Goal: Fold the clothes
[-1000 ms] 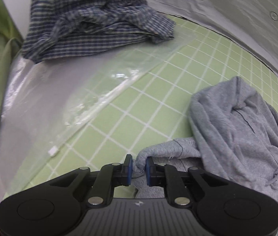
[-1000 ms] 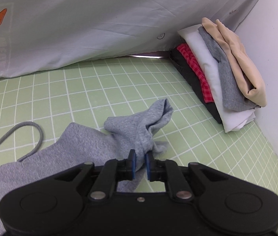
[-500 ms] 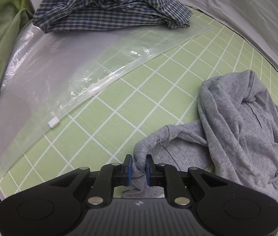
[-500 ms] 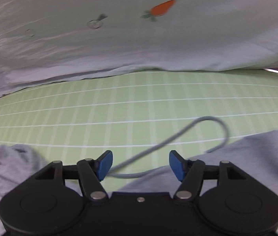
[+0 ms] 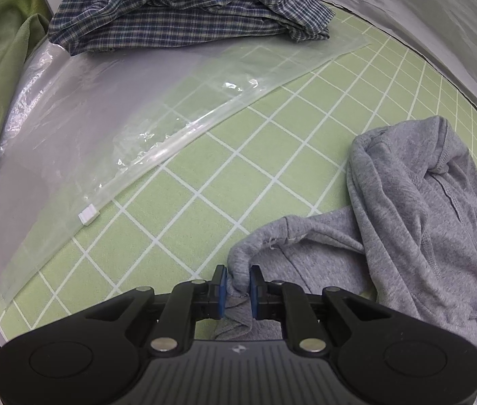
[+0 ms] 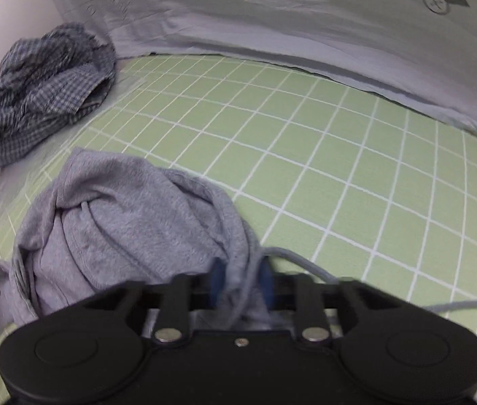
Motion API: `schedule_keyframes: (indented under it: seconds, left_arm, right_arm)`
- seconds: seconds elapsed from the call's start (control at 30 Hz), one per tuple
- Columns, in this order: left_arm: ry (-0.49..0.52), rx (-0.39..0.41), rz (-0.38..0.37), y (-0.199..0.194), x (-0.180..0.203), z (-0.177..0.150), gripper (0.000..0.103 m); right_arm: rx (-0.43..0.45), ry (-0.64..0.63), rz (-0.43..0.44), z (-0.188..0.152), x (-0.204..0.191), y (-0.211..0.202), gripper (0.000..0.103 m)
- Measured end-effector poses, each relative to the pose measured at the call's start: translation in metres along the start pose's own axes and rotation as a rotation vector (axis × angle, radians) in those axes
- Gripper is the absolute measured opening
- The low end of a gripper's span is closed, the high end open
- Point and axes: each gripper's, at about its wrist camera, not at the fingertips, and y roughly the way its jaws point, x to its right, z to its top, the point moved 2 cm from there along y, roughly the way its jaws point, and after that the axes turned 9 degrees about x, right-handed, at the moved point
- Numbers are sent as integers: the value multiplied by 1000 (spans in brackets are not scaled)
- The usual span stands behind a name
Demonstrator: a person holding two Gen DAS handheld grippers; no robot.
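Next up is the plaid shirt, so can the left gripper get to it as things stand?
Probably not yet: the left gripper is shut on the grey hoodie. Otherwise only the flat plastic bag lies before the plaid shirt.

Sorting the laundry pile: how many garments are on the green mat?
2: grey hoodie near the front, pinched by the left gripper; plaid shirt crumpled at the far left corner. Others may lie outside view.

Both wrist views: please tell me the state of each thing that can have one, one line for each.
grey hoodie: unfolded, bunched on the green grid mat.
left gripper: shut on a hoodie edge.
right gripper: closed around hoodie fabric; view blurred.
drawstring: loose, trailing over the mat.
plaid shirt: crumpled, unfolded, partly on the bag.
clear plastic bag: lying flat, appears empty.
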Motion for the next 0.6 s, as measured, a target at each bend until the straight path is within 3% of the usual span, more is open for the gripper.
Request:
schedule_keyframes:
  seconds: [0.07, 0.2, 0.27, 0.37, 0.43, 0.5, 0.53, 0.6]
  left_arm:
    - [8, 6, 14, 1, 1, 3, 15]
    - [-6, 43, 54, 2, -4, 16, 14]
    - [-22, 67, 57, 3, -6, 27, 14]
    - [-18, 118, 56, 1, 1, 48, 14]
    - [-24, 160, 57, -1, 7, 59, 15]
    - [-64, 198, 51, -3, 11, 68, 18]
    - [-84, 199, 40, -4, 13, 70, 20]
    - [-79, 200, 15, -10, 21, 70, 22]
  right_arm:
    - [22, -28, -15, 4, 8, -1, 9]
    - [143, 72, -191, 33, 79, -14, 7]
    - [208, 122, -316, 47, 121, -31, 7]
    - [306, 212, -577, 60, 192, -69, 7]
    - [333, 287, -672, 55, 226, -94, 9]
    - [331, 338, -759, 48, 253, -117, 26]
    - [333, 357, -792, 43, 264, -129, 40]
    - [358, 377, -800, 20, 263, -153, 50]
